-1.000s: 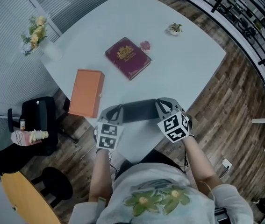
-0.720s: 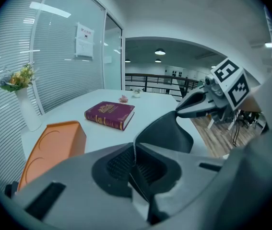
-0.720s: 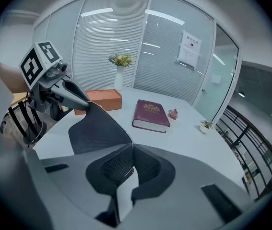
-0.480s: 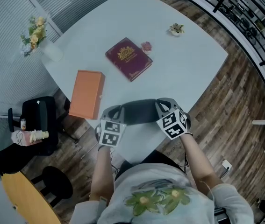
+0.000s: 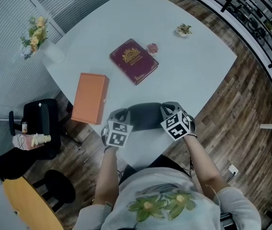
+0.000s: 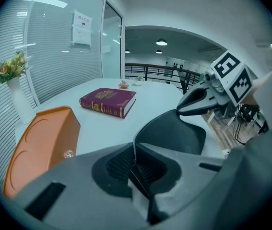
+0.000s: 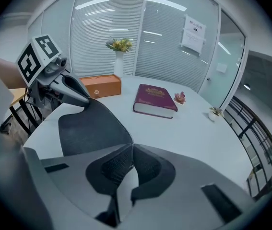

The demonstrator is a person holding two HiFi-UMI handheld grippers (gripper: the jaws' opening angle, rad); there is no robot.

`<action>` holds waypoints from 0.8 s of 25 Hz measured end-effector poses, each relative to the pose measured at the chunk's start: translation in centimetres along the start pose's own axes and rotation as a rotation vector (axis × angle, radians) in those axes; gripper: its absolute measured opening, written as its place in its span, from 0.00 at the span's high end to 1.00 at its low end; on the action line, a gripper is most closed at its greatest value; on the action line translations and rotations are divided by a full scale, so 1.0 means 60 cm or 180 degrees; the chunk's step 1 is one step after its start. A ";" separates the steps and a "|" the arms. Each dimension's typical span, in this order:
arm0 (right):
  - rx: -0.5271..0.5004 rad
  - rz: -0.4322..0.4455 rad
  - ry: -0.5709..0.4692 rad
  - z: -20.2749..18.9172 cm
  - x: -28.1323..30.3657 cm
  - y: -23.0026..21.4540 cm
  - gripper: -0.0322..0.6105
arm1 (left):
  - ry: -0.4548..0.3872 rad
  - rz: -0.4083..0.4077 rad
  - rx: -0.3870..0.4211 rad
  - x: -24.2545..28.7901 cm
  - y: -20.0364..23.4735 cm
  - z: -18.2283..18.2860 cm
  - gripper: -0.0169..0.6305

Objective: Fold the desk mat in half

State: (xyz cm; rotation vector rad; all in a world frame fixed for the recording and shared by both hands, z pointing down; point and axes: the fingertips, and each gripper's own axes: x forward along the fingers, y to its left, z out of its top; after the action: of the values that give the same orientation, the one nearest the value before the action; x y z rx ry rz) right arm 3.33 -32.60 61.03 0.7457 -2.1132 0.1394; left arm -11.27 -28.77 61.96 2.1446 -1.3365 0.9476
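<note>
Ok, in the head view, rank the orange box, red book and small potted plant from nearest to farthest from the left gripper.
1. Orange box, just left of the left gripper.
2. Red book, mid-table.
3. Small potted plant, far right corner.

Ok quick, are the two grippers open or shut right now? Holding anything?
The left gripper: jaws shut on the mat.
The right gripper: jaws shut on the mat too.

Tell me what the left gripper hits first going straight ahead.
Beyond the mat it grips, the left gripper would likely meet bare table, short of the book; depth is unclear.
</note>
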 end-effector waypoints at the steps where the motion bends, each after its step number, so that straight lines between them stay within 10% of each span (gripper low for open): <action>1: 0.0001 0.0018 0.0030 -0.004 0.006 0.000 0.91 | 0.0027 -0.0007 0.0009 0.005 0.000 -0.003 0.95; 20: -0.0125 0.0199 0.0328 -0.035 0.074 0.009 0.91 | 0.0344 -0.0034 -0.0035 0.061 0.010 -0.053 0.95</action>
State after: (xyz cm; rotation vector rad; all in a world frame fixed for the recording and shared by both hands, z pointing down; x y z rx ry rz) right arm 2.57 -33.46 65.82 0.6364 -2.0362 0.1662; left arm -11.73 -29.11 66.79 2.0595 -1.2741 1.0339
